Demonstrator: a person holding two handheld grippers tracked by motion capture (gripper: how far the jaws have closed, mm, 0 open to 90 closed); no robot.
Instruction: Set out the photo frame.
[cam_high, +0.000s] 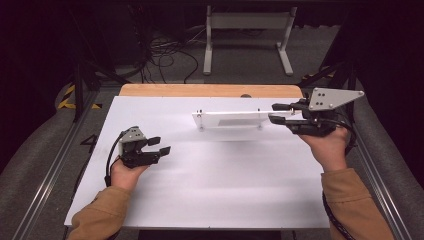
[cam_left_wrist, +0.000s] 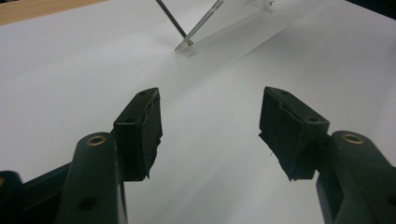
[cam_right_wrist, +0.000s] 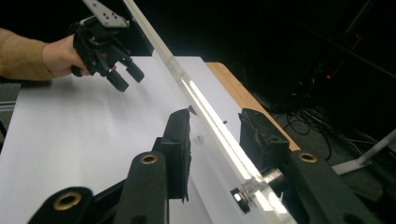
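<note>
Holding the clear acrylic plate (cam_high: 231, 120) between my right gripper (cam_high: 278, 113) jaws, pads apart, unclamped. Left gripper (cam_high: 160, 145) gapes empty; the plate's handling remains unfinished.

A table (cam_high: 200, 200) is covered by a white sheet, and a strip of bare wood (cam_high: 210, 90) is left showing along its far edge. A clear acrylic plate (cam_high: 230, 120) with small screws at its corners is seen near the far edge, right of the middle; whether it rests on the sheet cannot be told. A soft shadow is cast below it.
</note>
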